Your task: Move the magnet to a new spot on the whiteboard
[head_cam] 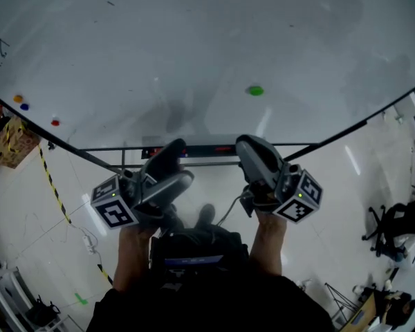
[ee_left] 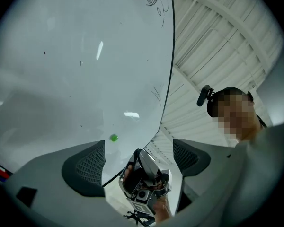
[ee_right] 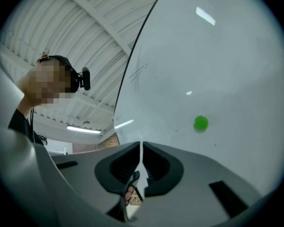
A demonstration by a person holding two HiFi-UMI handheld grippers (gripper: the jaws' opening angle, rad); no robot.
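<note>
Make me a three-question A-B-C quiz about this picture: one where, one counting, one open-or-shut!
1. Where is the small round green magnet? A on the floor; B on the glossy white whiteboard; C on a chair.
2. How many small coloured dots sit near the whiteboard's left edge? A three; B one; C six.
3. The right tongs are: A wide open; B gripping the magnet; C shut, empty.
Answers: B, it sticks to the board; A, orange, blue and red; C, the pads meet with nothing between.
</note>
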